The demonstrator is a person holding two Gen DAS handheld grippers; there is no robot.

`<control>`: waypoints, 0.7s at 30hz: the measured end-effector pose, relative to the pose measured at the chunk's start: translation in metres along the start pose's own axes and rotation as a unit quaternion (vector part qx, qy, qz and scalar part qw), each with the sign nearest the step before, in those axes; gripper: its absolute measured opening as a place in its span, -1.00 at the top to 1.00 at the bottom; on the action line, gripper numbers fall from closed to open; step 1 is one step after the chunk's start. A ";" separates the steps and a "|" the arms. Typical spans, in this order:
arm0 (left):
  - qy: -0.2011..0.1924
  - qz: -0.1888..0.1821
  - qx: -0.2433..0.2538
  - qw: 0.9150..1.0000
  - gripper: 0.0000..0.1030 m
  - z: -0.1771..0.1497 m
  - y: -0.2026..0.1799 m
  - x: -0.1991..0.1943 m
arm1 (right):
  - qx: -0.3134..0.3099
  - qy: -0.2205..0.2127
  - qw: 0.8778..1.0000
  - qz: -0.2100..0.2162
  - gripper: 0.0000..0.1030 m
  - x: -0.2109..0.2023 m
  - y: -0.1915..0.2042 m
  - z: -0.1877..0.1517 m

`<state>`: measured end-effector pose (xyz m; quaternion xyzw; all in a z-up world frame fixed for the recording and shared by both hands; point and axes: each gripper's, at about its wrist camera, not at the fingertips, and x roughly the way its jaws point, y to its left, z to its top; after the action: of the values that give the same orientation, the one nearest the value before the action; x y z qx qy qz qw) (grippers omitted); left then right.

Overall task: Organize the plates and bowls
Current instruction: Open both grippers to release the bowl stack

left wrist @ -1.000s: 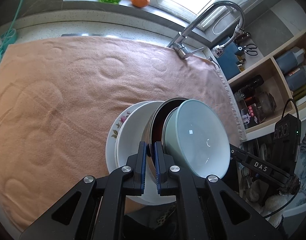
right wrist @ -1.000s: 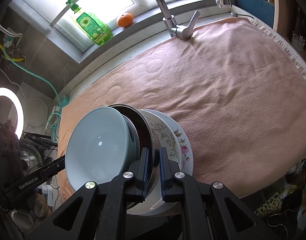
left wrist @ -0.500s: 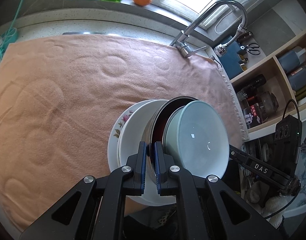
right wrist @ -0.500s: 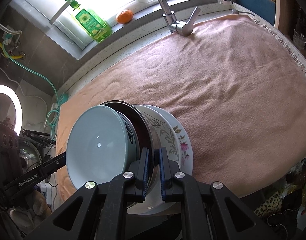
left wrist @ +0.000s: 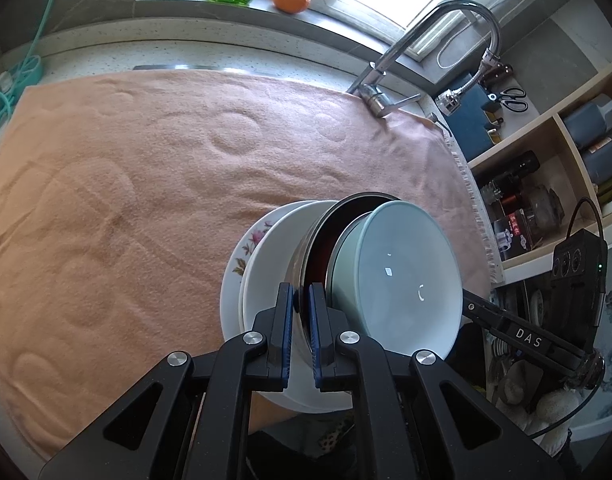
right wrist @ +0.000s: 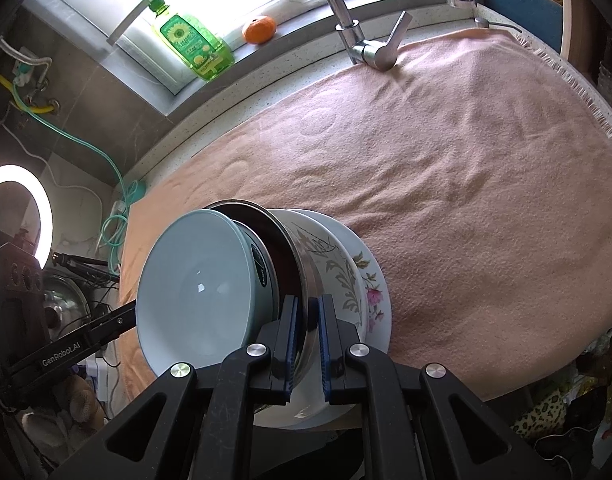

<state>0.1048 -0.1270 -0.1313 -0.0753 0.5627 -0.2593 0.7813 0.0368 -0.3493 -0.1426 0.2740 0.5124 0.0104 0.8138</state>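
A stack of dishes sits at the near edge of the pink towel: a floral plate lowest, then a white bowl, a steel bowl and a pale blue bowl on top. My left gripper is shut on the steel bowl's rim. From the opposite side my right gripper is shut on the same steel bowl, beside the pale blue bowl and above the floral plate. Whether the stack rests on the towel or hangs above it, I cannot tell.
A faucet stands at the towel's far edge. A green soap bottle and an orange sit on the window sill. Wooden shelves with bottles are to the right, a ring light to the left.
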 end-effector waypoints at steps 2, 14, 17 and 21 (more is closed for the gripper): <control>-0.002 0.003 -0.002 1.000 0.88 0.000 0.000 0.000 | -0.002 0.004 1.000 0.008 0.77 0.000 -0.001 0.001; -0.023 0.029 -0.018 0.999 0.71 -0.004 0.009 -0.014 | -0.015 0.002 1.000 0.005 0.73 -0.008 -0.004 0.008; -0.037 0.045 -0.029 0.998 0.71 -0.007 0.014 -0.021 | -0.018 0.001 1.000 0.008 0.70 -0.011 -0.005 0.009; -0.056 0.073 -0.037 0.995 0.71 -0.014 0.016 -0.031 | -0.024 -0.001 1.000 0.016 0.62 -0.015 -0.006 0.010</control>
<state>0.0902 -0.0963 -0.1168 -0.0779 0.5310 -0.1758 0.8253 0.0367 -0.3637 -0.1294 0.2627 0.5068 0.0357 0.8203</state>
